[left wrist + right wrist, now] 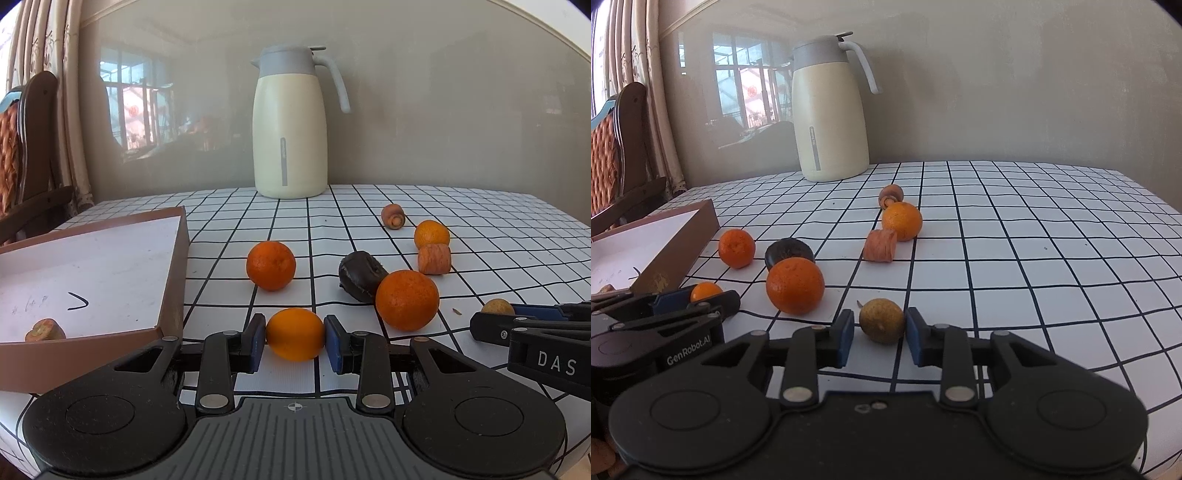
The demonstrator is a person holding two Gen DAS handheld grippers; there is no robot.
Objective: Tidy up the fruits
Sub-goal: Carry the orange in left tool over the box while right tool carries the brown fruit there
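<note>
- The left hand-held gripper [294, 341] is clenched on a small orange [294, 334], its blue pads [334, 347] pressed to both sides, low over the bench [517, 236] just beside the box's near right corner.
- The right hand-held gripper [880, 332] grasps a yellow-brown fruit [882, 320]; the right pad touches it, the left sits at its edge.
- The box [173, 273], brown with a white floor, stands at the left of the bench; one carrot piece [46, 329] lies in its near corner.
- Loose on the checked cloth: a big orange [407, 300] touching a dark fruit [360, 275] behind it, and another orange [270, 265] nearer the box.
- Farther right, a fourth orange [431, 233] touches a carrot chunk [434, 259]; a carrot end [393, 216] lies a little beyond them.
- A cream jug [290, 125] with a grey lid stands upright at the back by the wall.
- A wooden chair [33, 155] and curtain [70, 92] are at the far left.
</note>
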